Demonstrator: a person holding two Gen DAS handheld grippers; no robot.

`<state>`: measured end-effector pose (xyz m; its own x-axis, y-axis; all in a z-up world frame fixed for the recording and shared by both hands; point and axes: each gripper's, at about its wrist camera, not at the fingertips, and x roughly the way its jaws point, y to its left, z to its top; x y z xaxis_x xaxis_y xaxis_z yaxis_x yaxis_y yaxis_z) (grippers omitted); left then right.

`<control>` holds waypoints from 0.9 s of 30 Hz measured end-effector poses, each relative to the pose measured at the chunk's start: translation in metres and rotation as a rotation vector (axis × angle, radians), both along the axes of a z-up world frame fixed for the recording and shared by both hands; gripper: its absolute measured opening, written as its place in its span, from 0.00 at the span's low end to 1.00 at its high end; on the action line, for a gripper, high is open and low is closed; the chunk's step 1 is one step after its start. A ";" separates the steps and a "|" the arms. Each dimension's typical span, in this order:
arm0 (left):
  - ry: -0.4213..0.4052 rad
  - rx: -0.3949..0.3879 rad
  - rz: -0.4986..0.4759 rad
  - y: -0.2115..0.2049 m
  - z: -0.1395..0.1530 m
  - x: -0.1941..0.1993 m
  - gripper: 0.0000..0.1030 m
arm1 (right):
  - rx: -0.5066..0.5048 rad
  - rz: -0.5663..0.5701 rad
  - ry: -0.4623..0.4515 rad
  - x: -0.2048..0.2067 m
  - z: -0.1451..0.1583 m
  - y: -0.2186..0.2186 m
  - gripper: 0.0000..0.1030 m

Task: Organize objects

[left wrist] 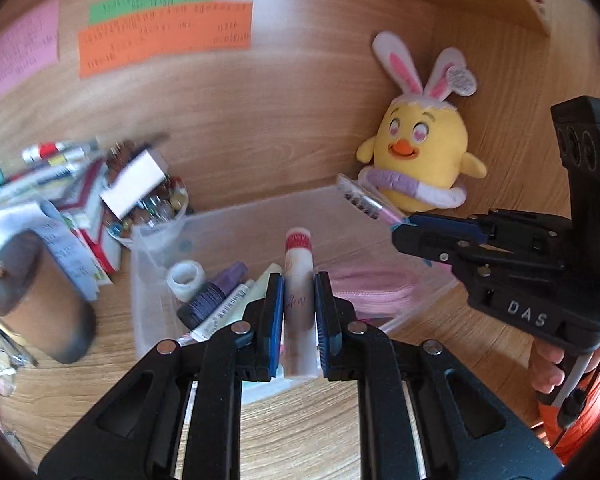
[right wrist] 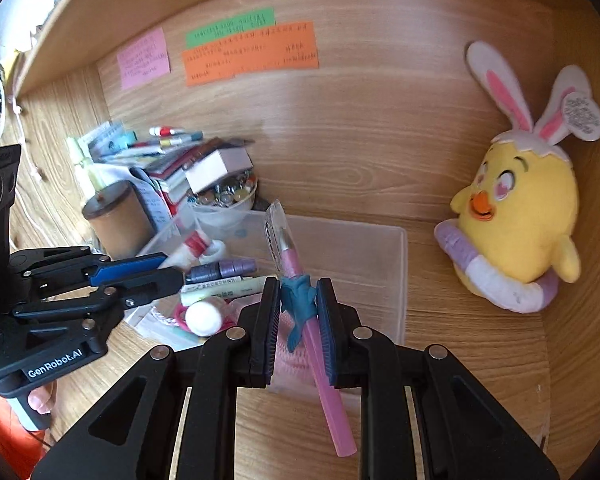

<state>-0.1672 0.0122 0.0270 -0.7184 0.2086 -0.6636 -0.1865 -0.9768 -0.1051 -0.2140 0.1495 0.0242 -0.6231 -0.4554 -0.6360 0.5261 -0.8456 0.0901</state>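
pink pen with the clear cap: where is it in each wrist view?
Left wrist view: pink pen at right of centre, held by the right gripper, in front of the yellow chick toy.
Right wrist view: pen bottom centre, between that gripper's fingers.
Shared landmark: clear plastic box.

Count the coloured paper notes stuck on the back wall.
3: a pink note on the left, a green note to its right, and an orange note overlapping just below the green.

A white, red-capped tube [left wrist: 299, 300] and a pink pen [right wrist: 320, 356] were held above the clear bin [right wrist: 396, 280].
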 end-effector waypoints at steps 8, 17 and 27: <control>-0.060 0.004 0.001 -0.003 -0.021 -0.018 0.14 | 0.037 0.011 -0.078 -0.023 -0.025 -0.013 0.17; -0.010 0.009 -0.009 -0.005 -0.008 0.005 0.15 | 0.020 0.043 -0.087 -0.012 -0.019 -0.009 0.17; 0.056 0.020 -0.006 -0.011 0.005 0.041 0.28 | -0.013 0.040 0.001 0.027 0.001 0.007 0.41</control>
